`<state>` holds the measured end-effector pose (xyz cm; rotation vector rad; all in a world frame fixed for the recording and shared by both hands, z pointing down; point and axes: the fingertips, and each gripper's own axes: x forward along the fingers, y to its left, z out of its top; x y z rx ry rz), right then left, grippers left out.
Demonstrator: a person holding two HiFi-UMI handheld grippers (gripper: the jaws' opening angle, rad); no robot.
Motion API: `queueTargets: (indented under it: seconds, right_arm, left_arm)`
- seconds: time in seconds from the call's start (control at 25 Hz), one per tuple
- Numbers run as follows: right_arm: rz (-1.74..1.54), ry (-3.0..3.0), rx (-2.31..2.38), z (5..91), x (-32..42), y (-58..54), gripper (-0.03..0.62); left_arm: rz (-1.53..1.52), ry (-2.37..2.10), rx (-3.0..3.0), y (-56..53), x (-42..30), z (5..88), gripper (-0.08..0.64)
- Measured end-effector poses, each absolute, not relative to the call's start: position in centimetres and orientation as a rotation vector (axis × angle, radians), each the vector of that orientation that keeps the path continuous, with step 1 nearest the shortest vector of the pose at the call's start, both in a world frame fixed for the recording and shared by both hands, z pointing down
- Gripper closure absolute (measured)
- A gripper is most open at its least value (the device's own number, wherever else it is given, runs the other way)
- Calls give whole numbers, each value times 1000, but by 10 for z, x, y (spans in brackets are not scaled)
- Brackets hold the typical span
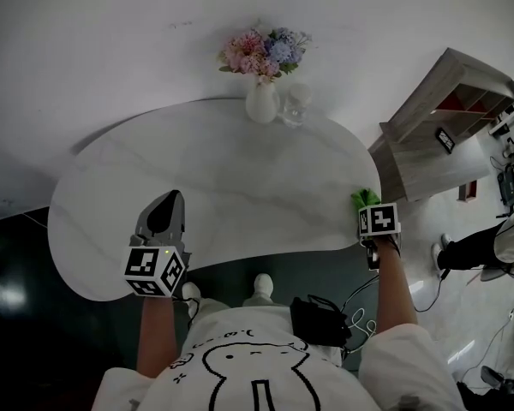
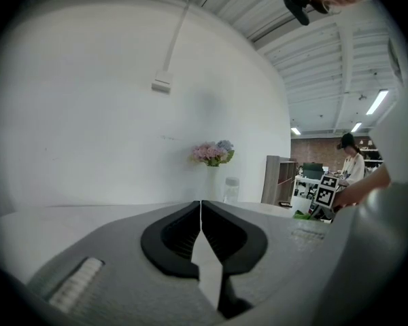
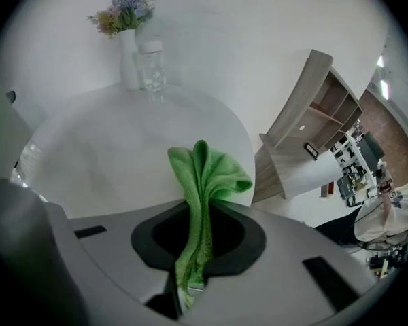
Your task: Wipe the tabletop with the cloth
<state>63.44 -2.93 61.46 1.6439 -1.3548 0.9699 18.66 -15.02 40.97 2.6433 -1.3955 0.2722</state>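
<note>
Clamping the cloth lengthwise, the right gripper aims its free end across the white table. Left gripper: jaws together, empty.

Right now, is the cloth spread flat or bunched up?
Bunched. The right gripper pinches the green cloth into a narrow fold between its jaws, free end fanning out past them, not laid on the table.

Two tools, one cloth, one table, one vase, one jar
</note>
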Motion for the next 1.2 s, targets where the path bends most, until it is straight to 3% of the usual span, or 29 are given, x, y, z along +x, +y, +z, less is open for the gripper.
queueTargets:
  seconds: [0.28,0.56,1.2]
  right_arm:
    - [1035,-1439,1520,621,630,-32,549]
    - [1386,-1549,1587,621,633,-29,550]
    - [1331,-1447,1495,624,593,-28,551]
  left_arm:
    - [280,-1390,2628,-144,194,419,538]
    - [296,-1389,2616,-130,204,425,538]
    - [272,-1396,2631,-124,204,420,538]
